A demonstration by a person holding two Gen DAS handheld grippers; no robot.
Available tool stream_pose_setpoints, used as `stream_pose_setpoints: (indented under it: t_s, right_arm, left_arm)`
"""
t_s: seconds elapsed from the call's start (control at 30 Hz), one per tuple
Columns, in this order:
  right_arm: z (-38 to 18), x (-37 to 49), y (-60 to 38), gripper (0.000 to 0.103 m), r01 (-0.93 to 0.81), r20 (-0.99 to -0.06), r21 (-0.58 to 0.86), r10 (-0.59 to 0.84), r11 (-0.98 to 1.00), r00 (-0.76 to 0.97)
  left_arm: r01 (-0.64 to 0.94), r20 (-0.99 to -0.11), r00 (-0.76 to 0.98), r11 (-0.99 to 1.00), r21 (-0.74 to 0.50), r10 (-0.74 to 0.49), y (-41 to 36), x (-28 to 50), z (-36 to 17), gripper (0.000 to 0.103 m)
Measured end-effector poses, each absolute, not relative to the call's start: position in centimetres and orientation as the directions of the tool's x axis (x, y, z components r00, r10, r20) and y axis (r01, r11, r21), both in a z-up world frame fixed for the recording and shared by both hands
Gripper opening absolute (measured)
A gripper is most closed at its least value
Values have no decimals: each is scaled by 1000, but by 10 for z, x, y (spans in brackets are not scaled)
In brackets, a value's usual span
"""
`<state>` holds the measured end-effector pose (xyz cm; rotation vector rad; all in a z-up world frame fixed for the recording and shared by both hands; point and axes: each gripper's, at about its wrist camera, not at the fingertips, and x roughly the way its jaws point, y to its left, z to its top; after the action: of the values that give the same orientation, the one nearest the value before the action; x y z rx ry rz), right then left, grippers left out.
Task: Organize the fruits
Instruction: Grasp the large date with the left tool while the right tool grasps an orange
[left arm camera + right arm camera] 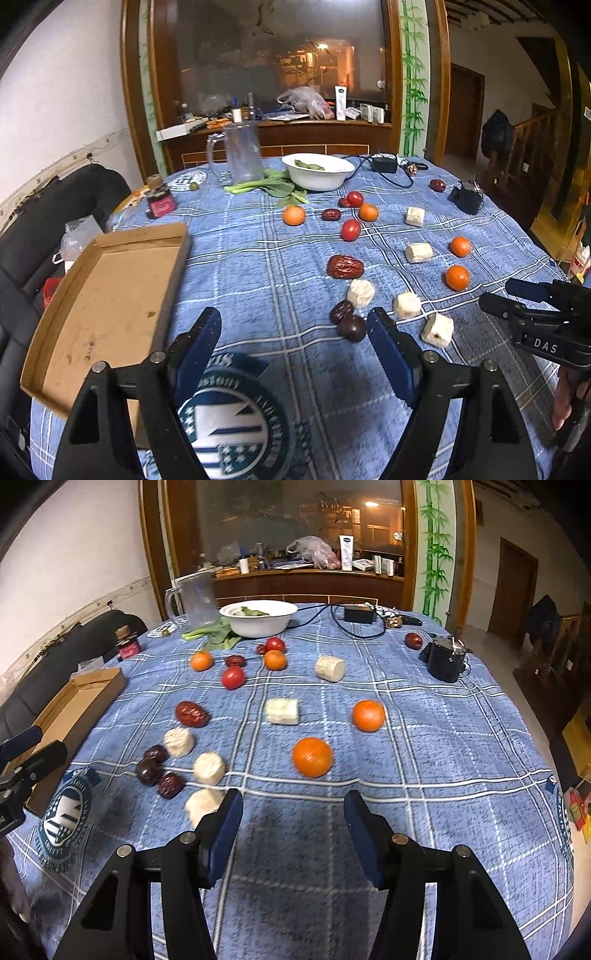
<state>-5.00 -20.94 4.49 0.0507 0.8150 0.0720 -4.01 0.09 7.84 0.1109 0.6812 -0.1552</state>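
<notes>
Orange tangerine (312, 757) at 12 o'clock of the open, empty right hand-held gripper (293, 812): light, soft-skinned, rolls; grip across its middle.

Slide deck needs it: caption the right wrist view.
Open right gripper hovers empty before an orange on the blue plaid tablecloth.

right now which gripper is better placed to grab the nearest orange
Right. The right gripper stands open and empty with the nearest orange just ahead of its fingertips. The left gripper, also open, faces the dark fruit instead.
</notes>
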Motion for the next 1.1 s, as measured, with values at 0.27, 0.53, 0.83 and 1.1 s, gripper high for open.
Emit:
stream_pose_setpoints:
  t_s: [0.27, 0.53, 0.83, 1.1]
  right_arm:
    - [42, -34, -219, 61, -33, -739, 58, 65, 998, 671]
    - [51, -23, -231, 61, -15, -736, 56, 52, 998, 675]
    - [49, -4, -251, 61, 11, -746, 112, 77, 994, 662]
    - [29, 11, -241, 54, -33, -771, 139, 128, 990, 624]
  left_arm:
    - [193, -668, 736, 980, 50, -111, -15, -19, 73, 81]
    - [188, -671, 731, 982, 23, -124, -13, 7, 95, 81]
    - [211, -670, 723, 977, -21, -171, -22, 68, 116, 81]
    - [291, -745, 584, 940, -179, -323, -35, 98, 61, 74]
